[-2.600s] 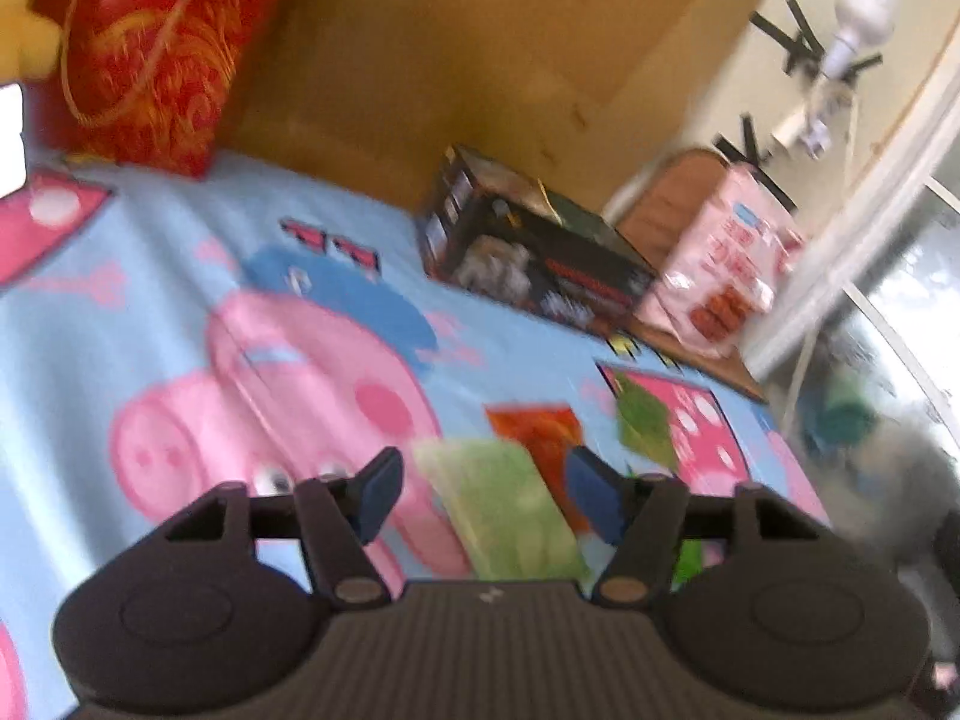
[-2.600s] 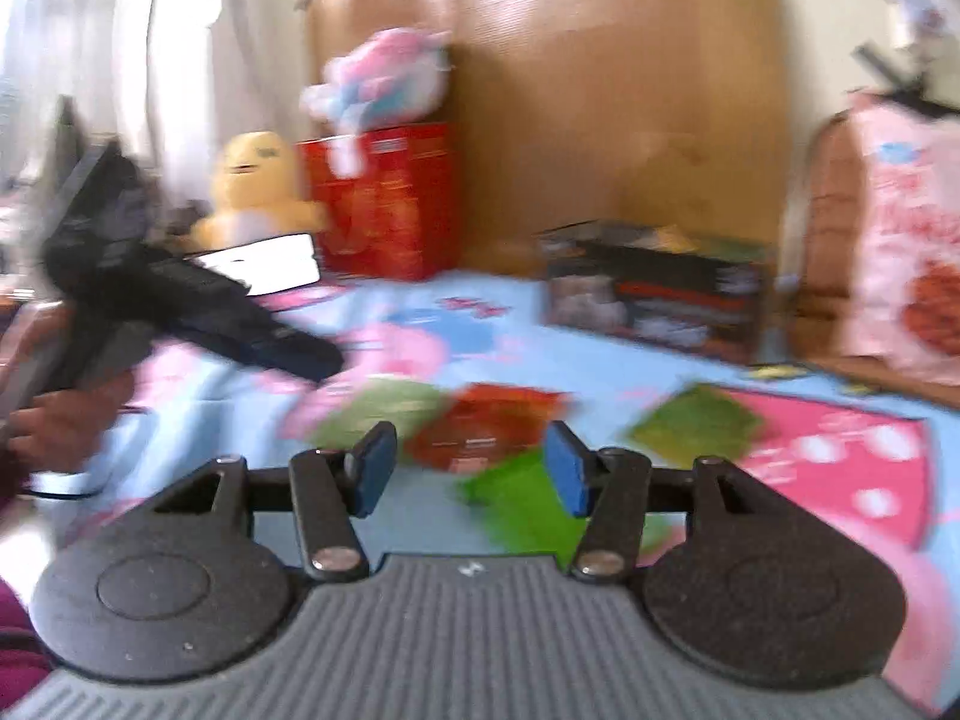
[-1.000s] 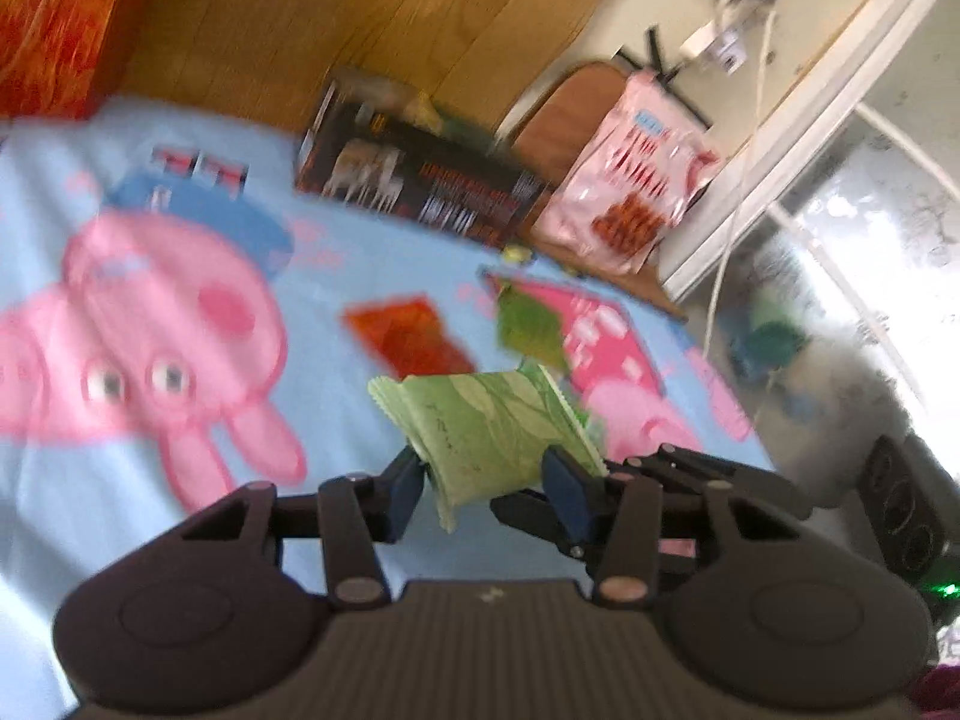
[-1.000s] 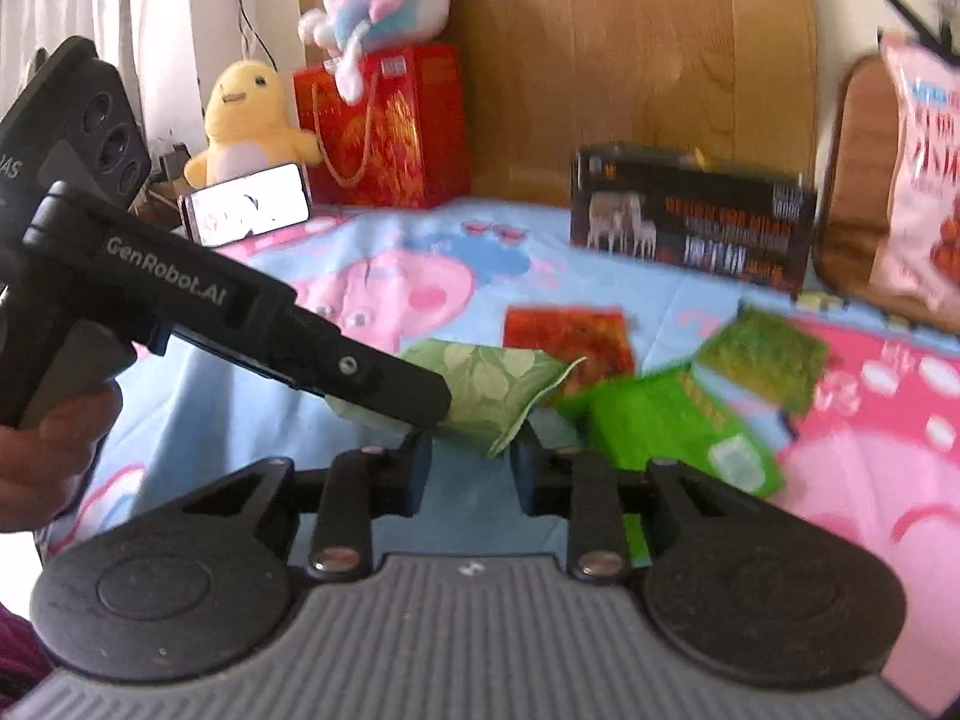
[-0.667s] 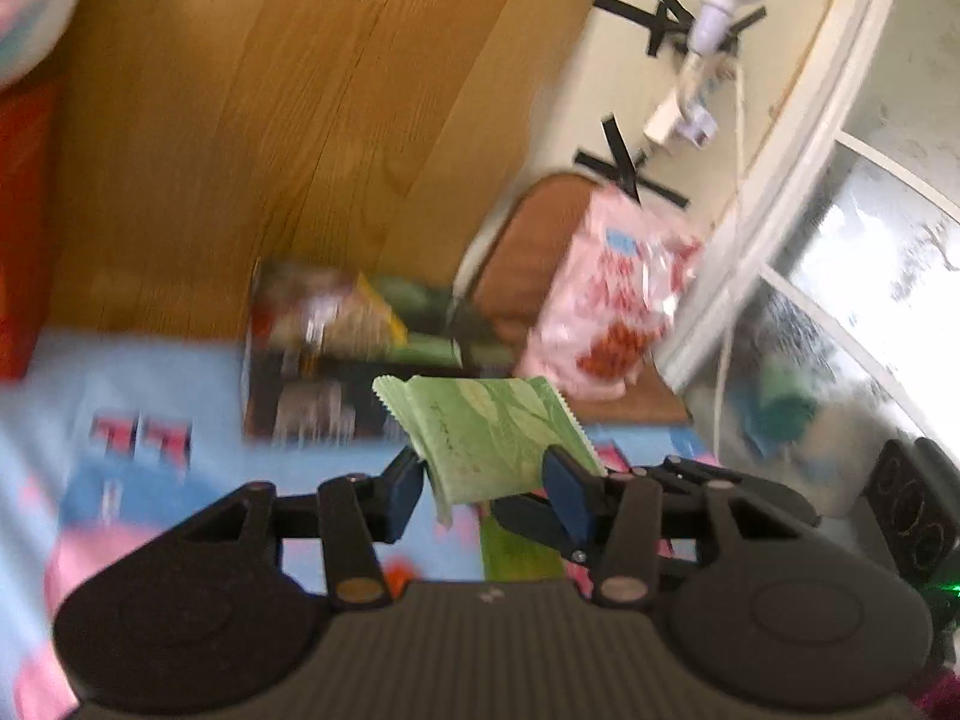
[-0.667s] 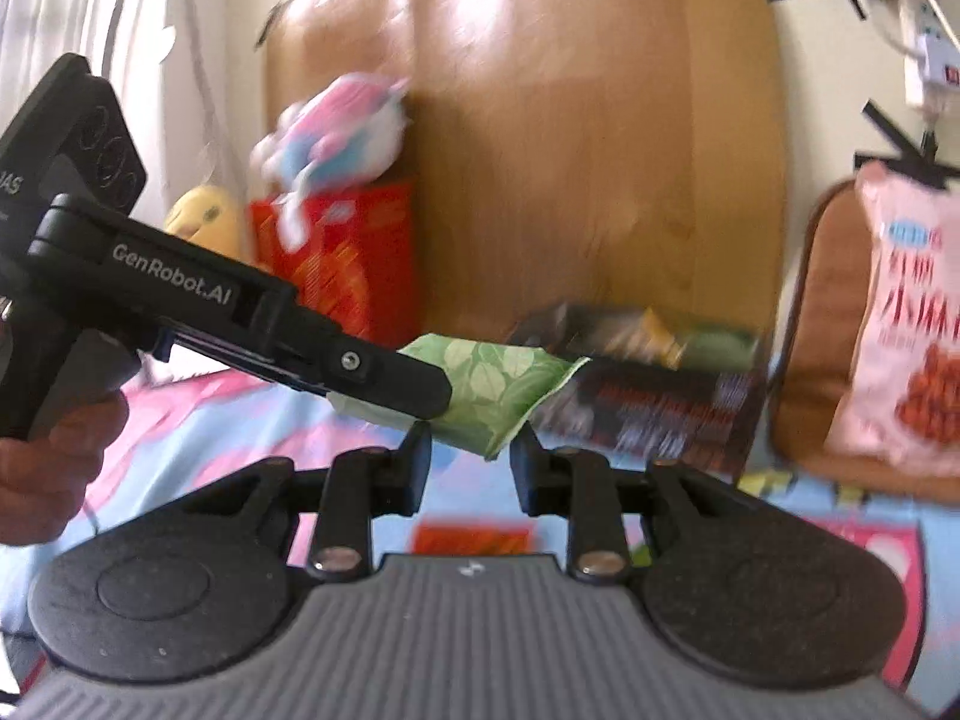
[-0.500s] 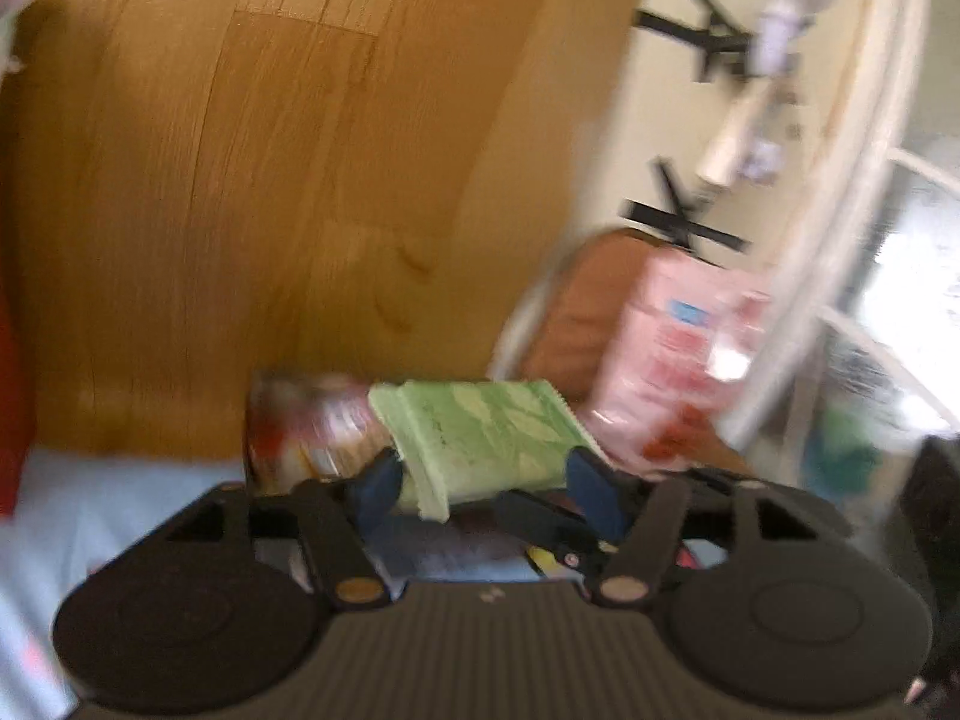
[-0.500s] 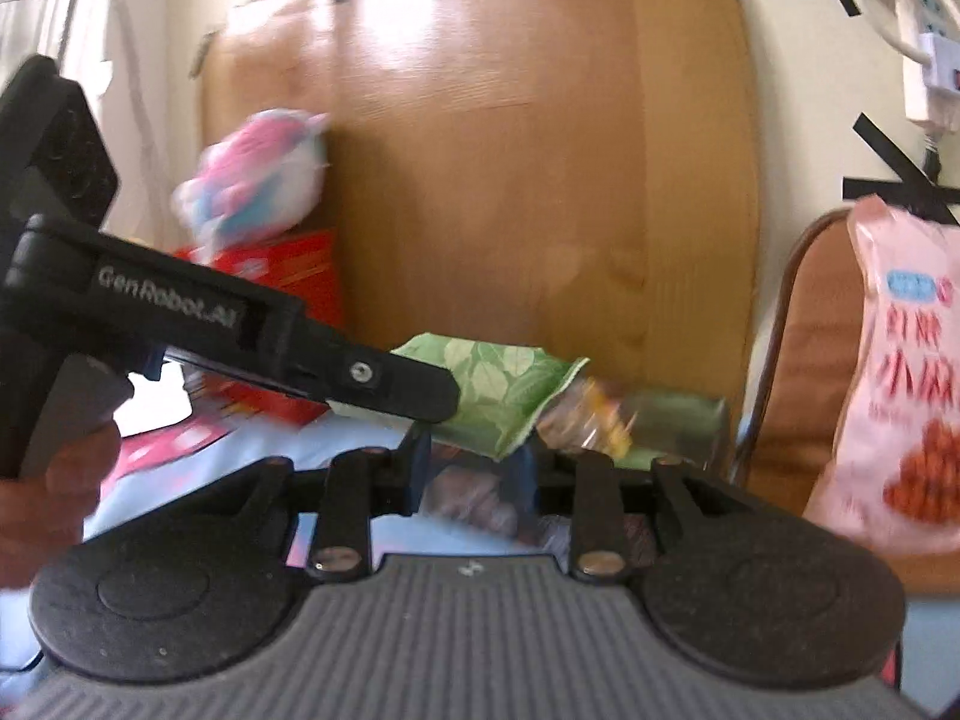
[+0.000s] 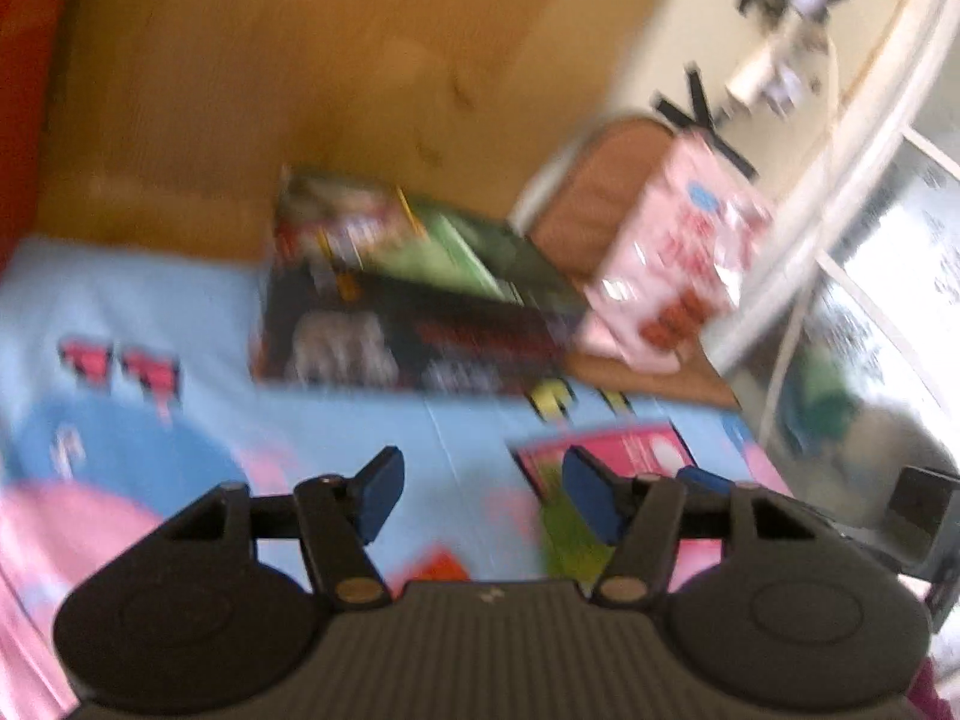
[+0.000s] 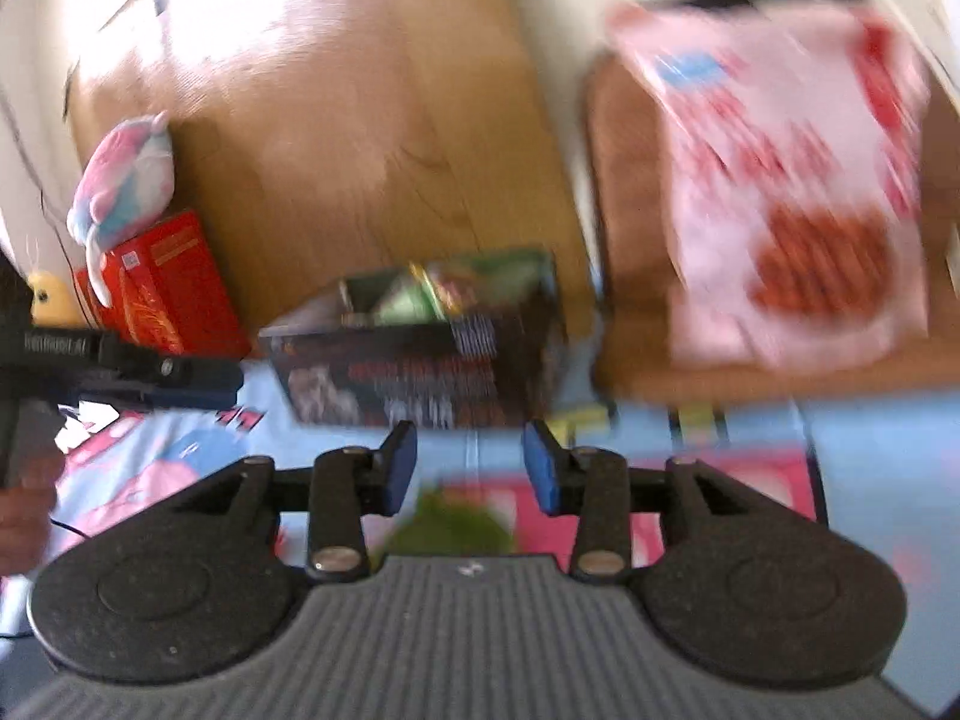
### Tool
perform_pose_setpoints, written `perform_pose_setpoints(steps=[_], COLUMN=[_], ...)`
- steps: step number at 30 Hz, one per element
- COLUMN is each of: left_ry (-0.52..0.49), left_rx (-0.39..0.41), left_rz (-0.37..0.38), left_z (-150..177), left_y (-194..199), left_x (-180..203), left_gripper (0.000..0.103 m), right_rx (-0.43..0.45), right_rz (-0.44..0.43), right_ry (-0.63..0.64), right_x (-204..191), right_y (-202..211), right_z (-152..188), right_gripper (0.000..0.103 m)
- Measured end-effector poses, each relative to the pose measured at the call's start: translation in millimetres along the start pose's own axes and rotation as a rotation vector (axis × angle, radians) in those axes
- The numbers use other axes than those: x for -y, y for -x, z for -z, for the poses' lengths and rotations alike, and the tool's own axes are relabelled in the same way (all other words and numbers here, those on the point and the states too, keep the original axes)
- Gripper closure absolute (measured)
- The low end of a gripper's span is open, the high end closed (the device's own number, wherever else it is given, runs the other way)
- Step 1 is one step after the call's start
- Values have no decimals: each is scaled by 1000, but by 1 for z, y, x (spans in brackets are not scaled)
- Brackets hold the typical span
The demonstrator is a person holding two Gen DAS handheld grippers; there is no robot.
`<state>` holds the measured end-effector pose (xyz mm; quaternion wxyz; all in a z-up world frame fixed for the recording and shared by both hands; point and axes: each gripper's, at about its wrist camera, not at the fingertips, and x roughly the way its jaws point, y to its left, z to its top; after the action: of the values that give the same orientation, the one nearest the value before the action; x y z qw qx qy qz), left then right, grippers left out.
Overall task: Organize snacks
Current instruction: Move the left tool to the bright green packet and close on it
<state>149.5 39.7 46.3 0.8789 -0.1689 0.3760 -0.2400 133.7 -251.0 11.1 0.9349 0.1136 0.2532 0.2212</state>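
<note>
The black snack box [image 9: 414, 336] [image 10: 420, 378] stands on the blue cartoon mat against the wooden board. A pale green packet [image 10: 403, 300] [image 9: 447, 252] lies in its open top among other packets, all blurred. My left gripper [image 9: 480, 468] hovers short of the box with its jaws apart and closing, nothing between them. In the right wrist view the left gripper [image 10: 180, 375] reaches in from the left edge. My right gripper [image 10: 469, 444] faces the box front, jaws opening and empty. A green snack [image 10: 456, 522] [image 9: 567, 534] and a red snack [image 9: 441, 564] lie on the mat below the grippers.
A large pink snack bag [image 10: 792, 180] [image 9: 678, 264] leans on a brown chair right of the box. A red gift bag [image 10: 162, 294] with a plush toy [image 10: 120, 180] on top stands at the left. A hand [image 10: 24, 510] holds the left gripper's handle.
Both grippers held the pale green packet and carried it to the box. Now both have let go, the packet lies in the box, and the jaws stand apart and empty.
</note>
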Motion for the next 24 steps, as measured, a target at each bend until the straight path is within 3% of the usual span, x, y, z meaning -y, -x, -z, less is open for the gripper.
perform_pose_setpoints(steps=[4, 7, 8, 11, 14, 16, 18, 20, 24], left_ry=[-4, -22, -22, -6, -16, -36, -52, -76, -22], left_rx=[-73, -78, -81, -104, -143, -150, -176, -167, -133], left_rz=[58, 70, 68, 65, 74, 65, 99, 99, 112], left_z=[32, 53, 59, 70, 79, 85, 92, 98, 94], left_y=[1, 10, 13, 13, -1, 2, 7, 16, 26], left_x=[20, 30, 31, 33, 37, 46, 54, 60, 50], left_gripper=[44, 42, 42, 42, 45, 47, 47, 47, 38], right_rx=[-32, -70, -81, -110, -158, -158, -136, -127, -133], right_rz=[-38, -91, -112, -156, -121, -65, 16, 71, 29], right_ry=[-59, -53, -37, 66, 176, 245, 304, 305, 246], right_x=[-6, -24, -29, -57, -83, -95, -103, -99, -86], right_y=[33, 47, 51, 58, 53, 49, 48, 48, 58], right_z=[41, 61, 65, 78, 91, 99, 102, 101, 101], right_gripper=[58, 57, 56, 38, 36, 40, 58, 58, 56])
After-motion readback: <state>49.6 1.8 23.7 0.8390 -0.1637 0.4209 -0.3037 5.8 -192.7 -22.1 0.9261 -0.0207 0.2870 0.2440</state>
